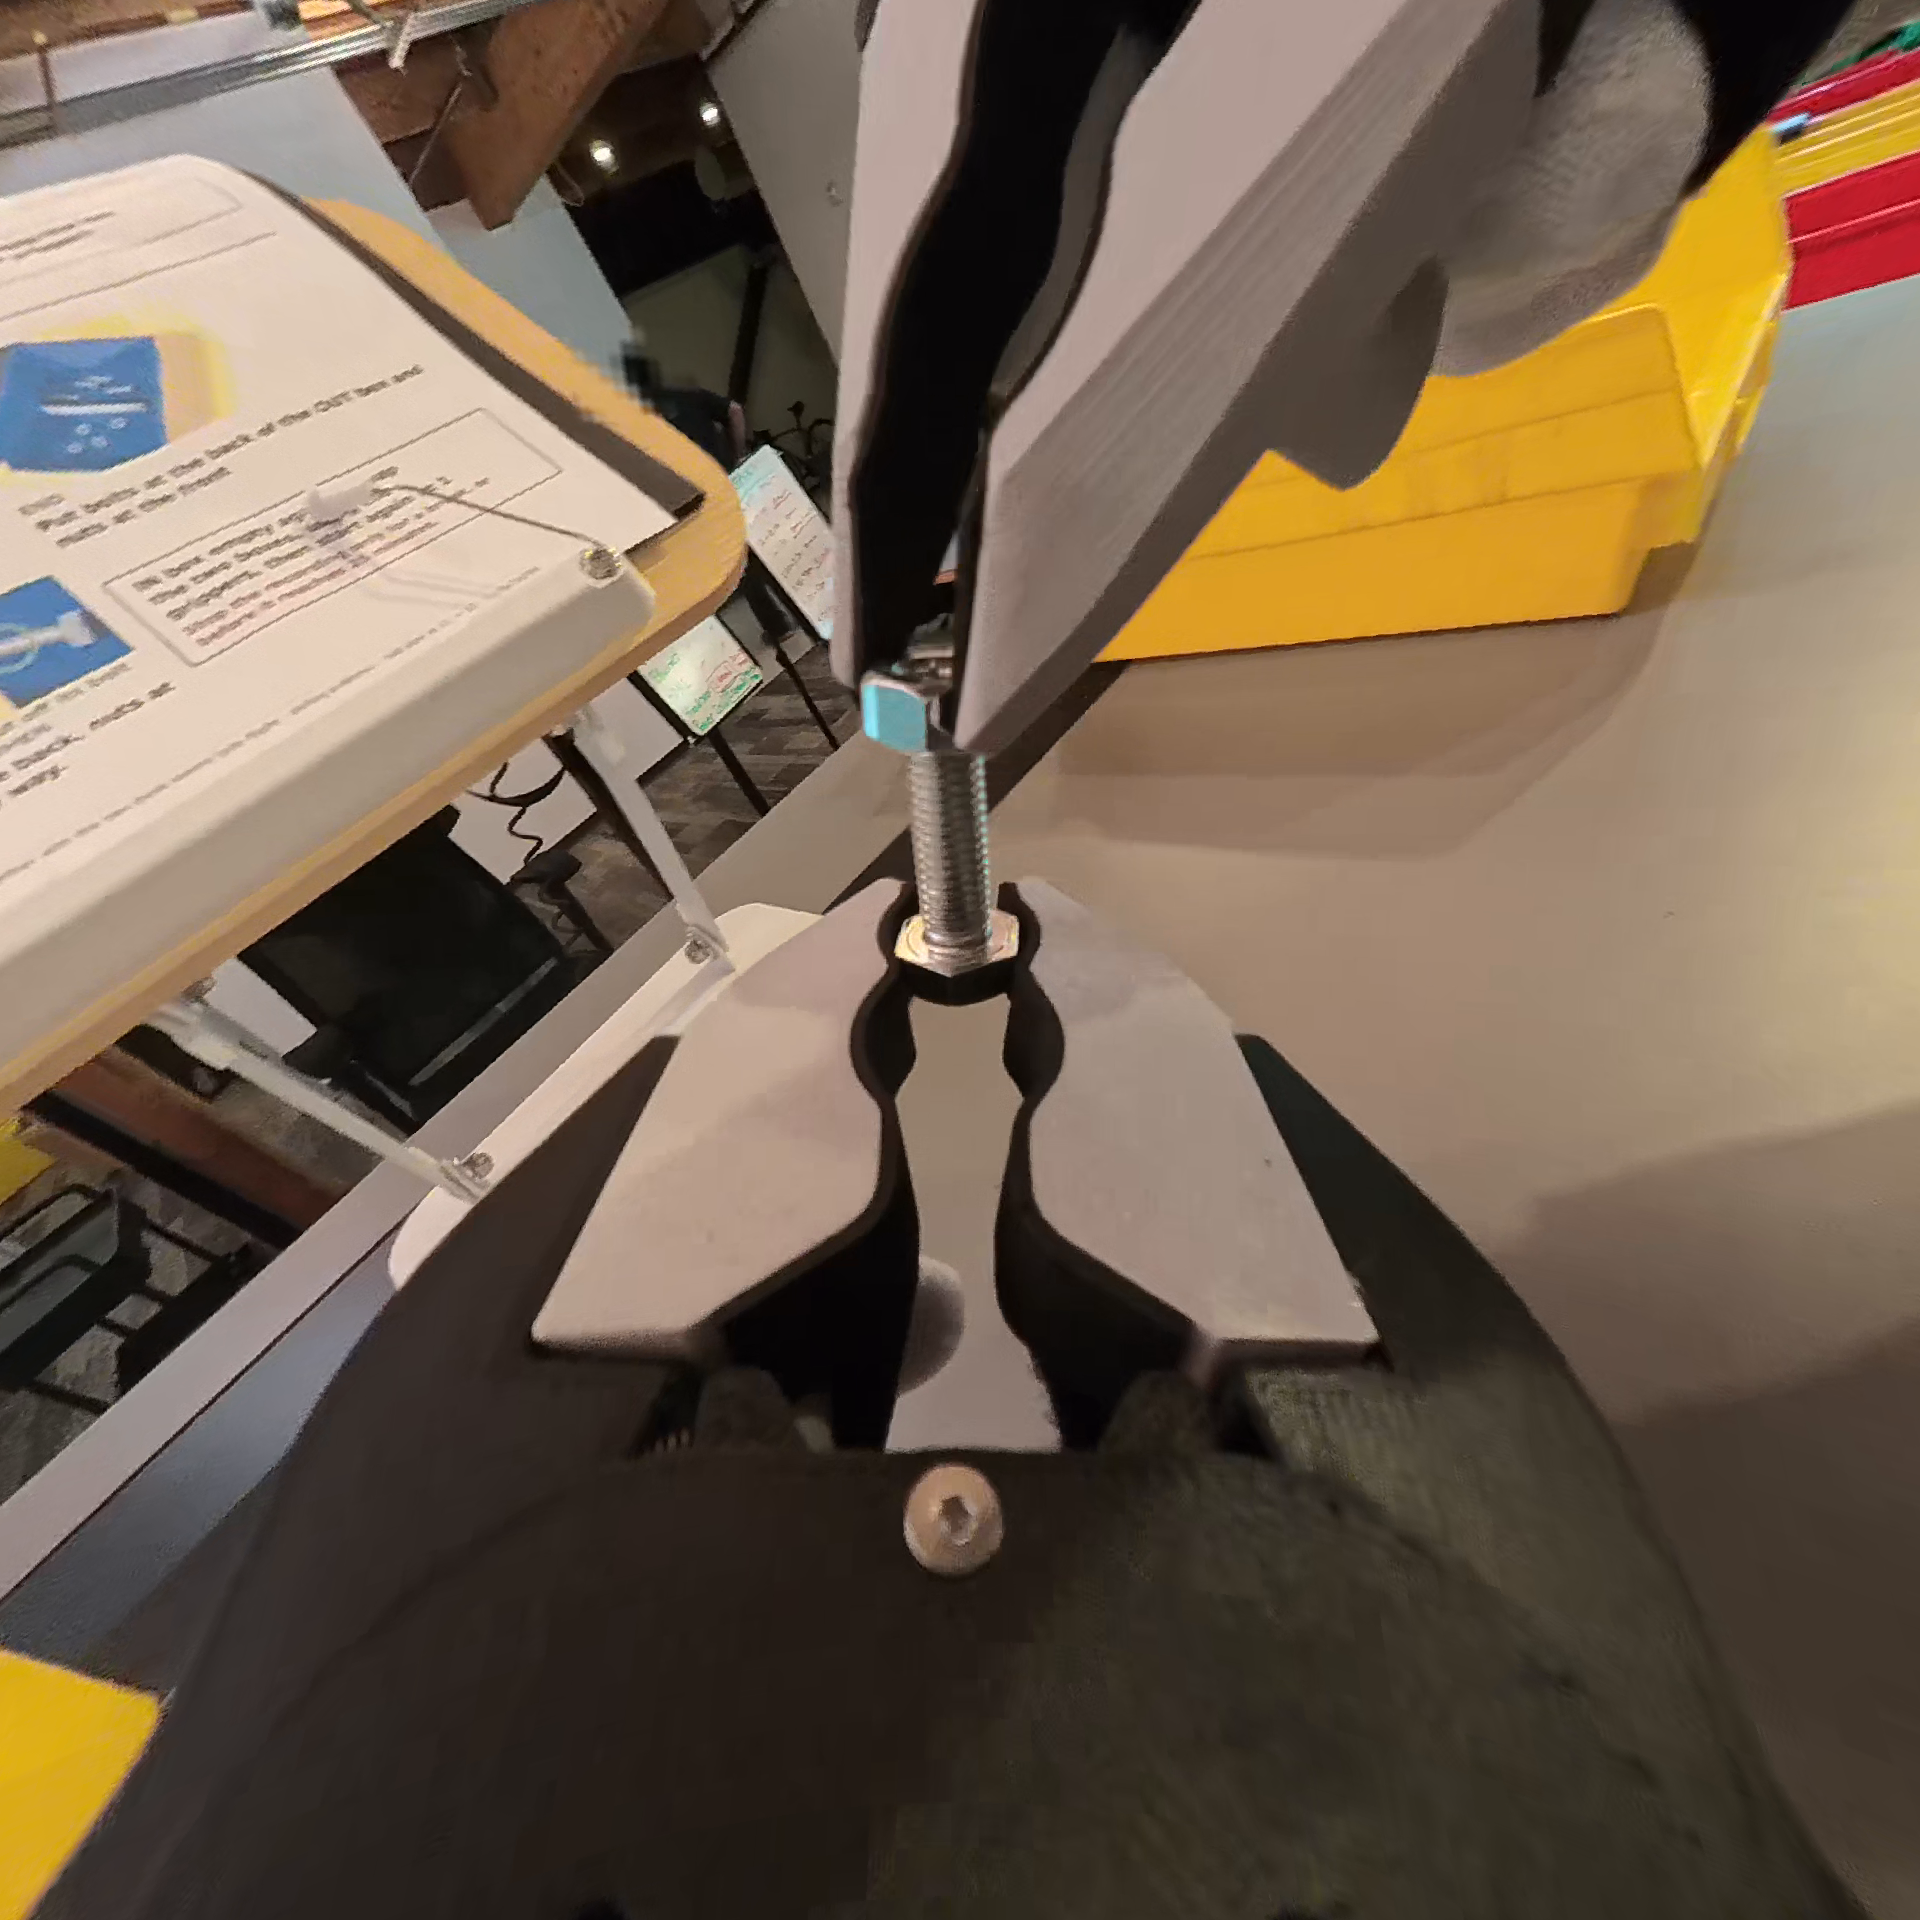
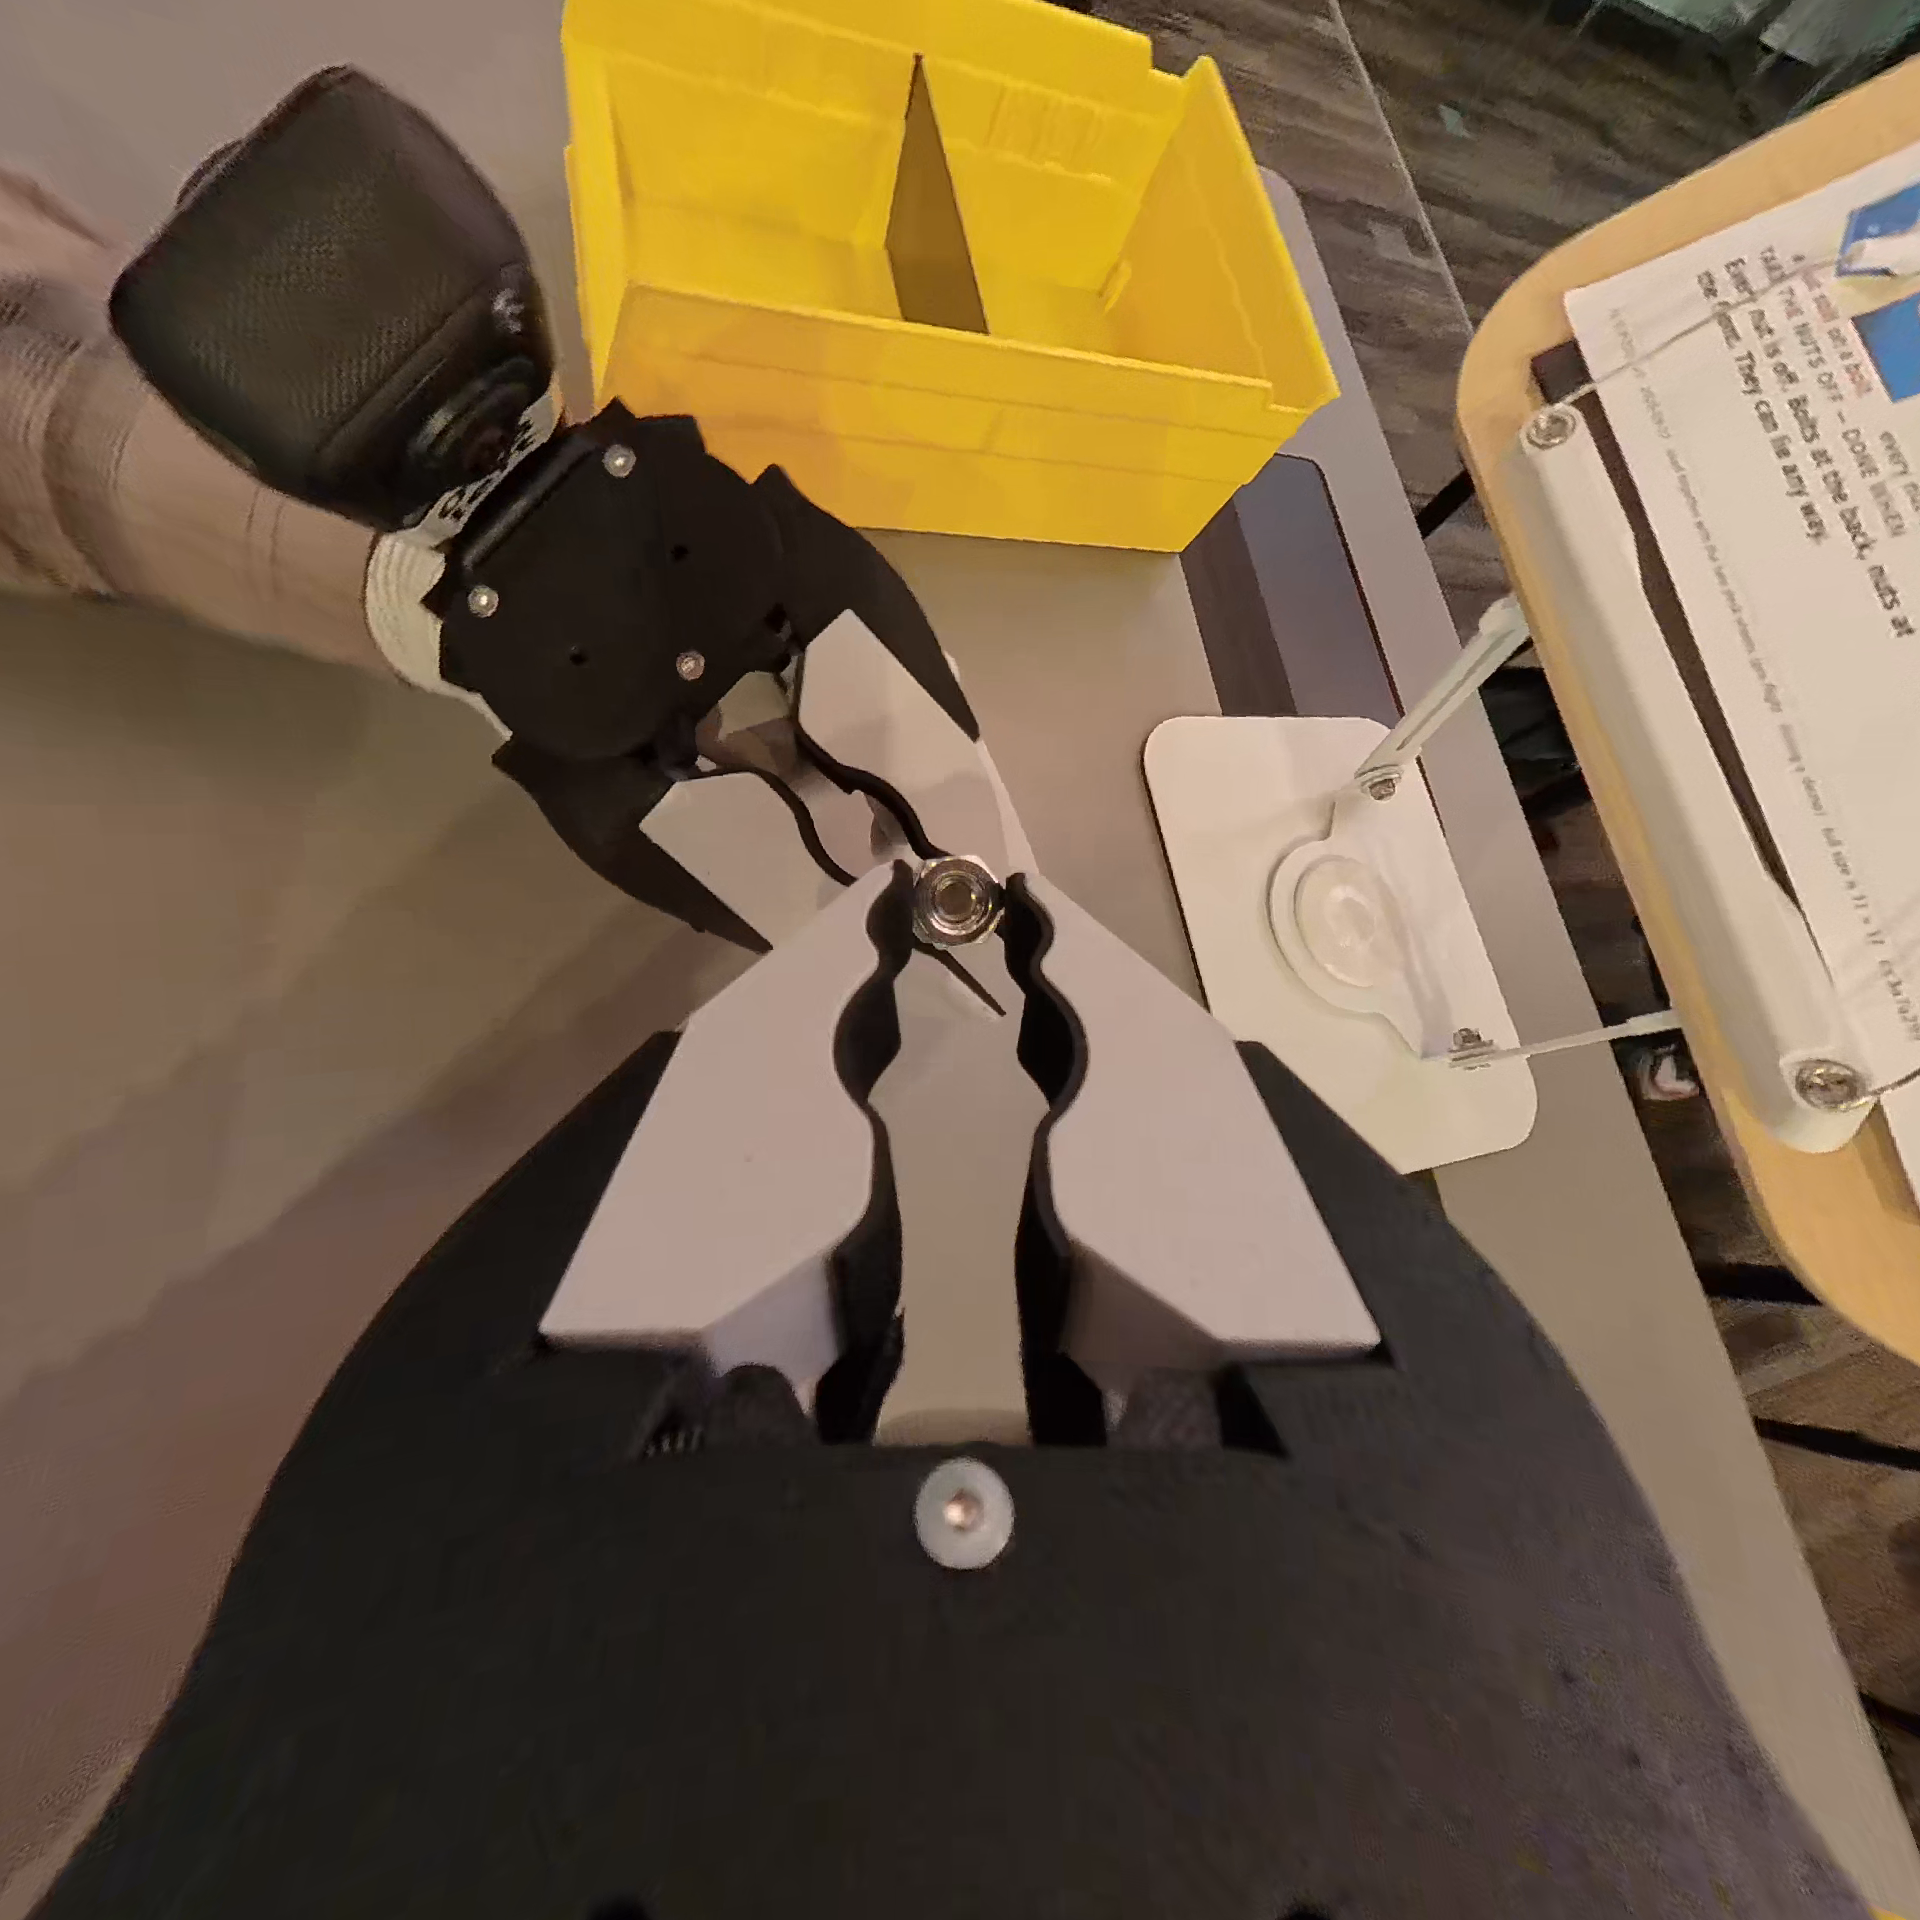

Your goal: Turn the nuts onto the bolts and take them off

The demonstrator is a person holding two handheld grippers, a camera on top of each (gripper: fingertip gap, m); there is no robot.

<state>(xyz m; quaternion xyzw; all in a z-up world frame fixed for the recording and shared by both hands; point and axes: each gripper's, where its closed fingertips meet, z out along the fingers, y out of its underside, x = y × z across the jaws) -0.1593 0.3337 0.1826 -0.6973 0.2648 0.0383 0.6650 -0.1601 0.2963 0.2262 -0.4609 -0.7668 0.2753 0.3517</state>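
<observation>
Left wrist view. The left gripper (image 1: 954, 940) is pinched on the nut (image 1: 951, 948), seated in the notch at its fingertips. The bolt (image 1: 943, 842) stands upright through the nut, its threaded shank bare between nut and head. The right gripper (image 1: 914, 696) comes down from the far side and clamps the bolt head at its tips. A gloved hand (image 1: 1558, 208) shows behind it, far right. A yellow bin (image 1: 1455, 540) sits on the grey table (image 1: 1558, 1039) beyond. At left, an instruction sheet (image 1: 260, 520) rests on a tilted board.

Right wrist view. The right gripper (image 2: 954, 904) is closed on the bolt (image 2: 954, 896), seen end-on at the fingertips — which end faces the camera cannot be told for certain. The left gripper (image 2: 883, 831) reaches in from the far left and meets the same assembly. The bin (image 2: 935, 416) stands far, with a divider inside; no parts show in the visible compartments. The stand's white base (image 2: 1247, 790) sits at right on the table (image 2: 208, 1039).

Assessment. One nut is engaged at the tip end of the thread, with most of the shank exposed. Whether it is going on or coming off cannot be told from these views. Either way the piece is unfinished — several turns look to remain, and neither part is in the bin.
</observation>
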